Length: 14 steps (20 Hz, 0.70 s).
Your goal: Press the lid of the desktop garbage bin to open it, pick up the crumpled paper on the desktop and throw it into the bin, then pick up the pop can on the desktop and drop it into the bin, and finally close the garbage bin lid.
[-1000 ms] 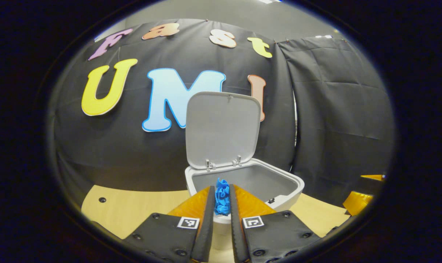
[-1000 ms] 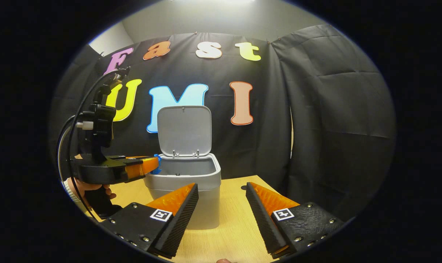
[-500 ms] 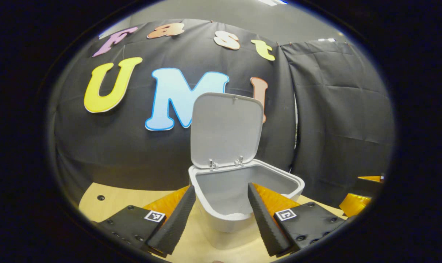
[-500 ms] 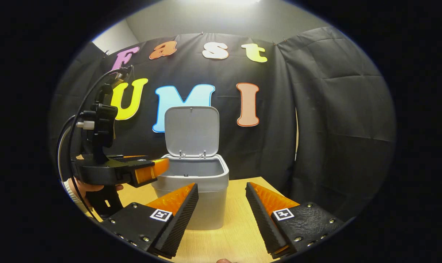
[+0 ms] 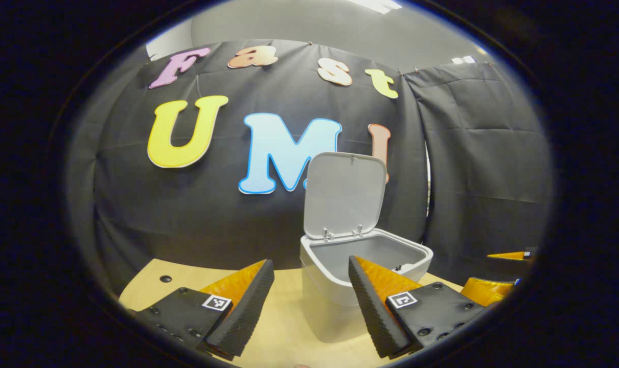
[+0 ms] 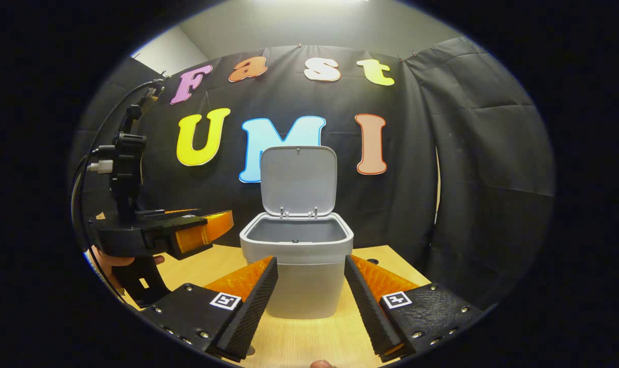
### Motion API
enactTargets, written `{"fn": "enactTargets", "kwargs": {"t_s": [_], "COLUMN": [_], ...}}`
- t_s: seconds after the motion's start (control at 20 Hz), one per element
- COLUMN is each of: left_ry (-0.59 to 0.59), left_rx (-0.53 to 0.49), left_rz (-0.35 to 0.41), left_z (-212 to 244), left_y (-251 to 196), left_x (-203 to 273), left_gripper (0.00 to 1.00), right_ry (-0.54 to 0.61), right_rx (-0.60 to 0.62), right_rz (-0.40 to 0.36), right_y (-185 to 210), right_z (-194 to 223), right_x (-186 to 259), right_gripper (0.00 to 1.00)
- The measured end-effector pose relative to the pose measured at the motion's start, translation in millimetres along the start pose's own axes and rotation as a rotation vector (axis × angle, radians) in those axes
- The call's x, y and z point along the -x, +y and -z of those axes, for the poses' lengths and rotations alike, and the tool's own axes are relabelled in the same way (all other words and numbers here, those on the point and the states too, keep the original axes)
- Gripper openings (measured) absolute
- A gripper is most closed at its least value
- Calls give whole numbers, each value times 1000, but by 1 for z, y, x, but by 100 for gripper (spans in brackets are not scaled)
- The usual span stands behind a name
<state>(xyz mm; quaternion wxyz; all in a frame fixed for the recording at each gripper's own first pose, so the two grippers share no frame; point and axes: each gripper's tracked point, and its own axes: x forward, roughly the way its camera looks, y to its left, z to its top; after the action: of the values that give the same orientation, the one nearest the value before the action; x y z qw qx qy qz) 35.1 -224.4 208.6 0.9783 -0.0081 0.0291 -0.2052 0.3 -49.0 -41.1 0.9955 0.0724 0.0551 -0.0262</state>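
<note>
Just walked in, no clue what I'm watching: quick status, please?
Left gripper open, empty. Right gripper open, empty. Garbage bin on the table, lid up. Nothing in the way.

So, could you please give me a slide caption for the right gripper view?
Open right gripper faces the garbage bin, lid raised; left gripper open beside it.

From the right gripper view I see the bin (image 6: 296, 266) standing mid-table, its mouth unblocked from above and the front. The raised lid (image 6: 298, 179) walls off its rear side. My left gripper (image 6: 222, 227) hovers near the bin's left side, its fingers parted and empty, so that approach is narrow. The table (image 6: 381, 255) is bare toward its right edge beside the bin.
</note>
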Motion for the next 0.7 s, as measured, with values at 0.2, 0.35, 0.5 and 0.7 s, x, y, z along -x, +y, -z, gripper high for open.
{"fn": "enactTargets", "kwargs": {"t_s": [0.2, 0.35, 0.5, 0.7], "left_ry": [0, 5, 13, 17], "left_rx": [-1, -1, -1, 1], "left_rz": [-50, -93, -127, -172], "left_z": [4, 9, 14, 17], "left_y": [22, 40, 54, 73], "left_x": [28, 50, 70, 92], "left_gripper": [96, 95, 96, 96], "right_ry": [15, 39, 106, 167], "right_rx": [15, 5, -3, 9], "right_rz": [-53, -100, -156, -223], "right_y": [21, 39, 59, 85], "right_z": [5, 17, 35, 53], "right_x": [3, 5, 7, 13], "right_gripper": [86, 85, 85, 98]}}
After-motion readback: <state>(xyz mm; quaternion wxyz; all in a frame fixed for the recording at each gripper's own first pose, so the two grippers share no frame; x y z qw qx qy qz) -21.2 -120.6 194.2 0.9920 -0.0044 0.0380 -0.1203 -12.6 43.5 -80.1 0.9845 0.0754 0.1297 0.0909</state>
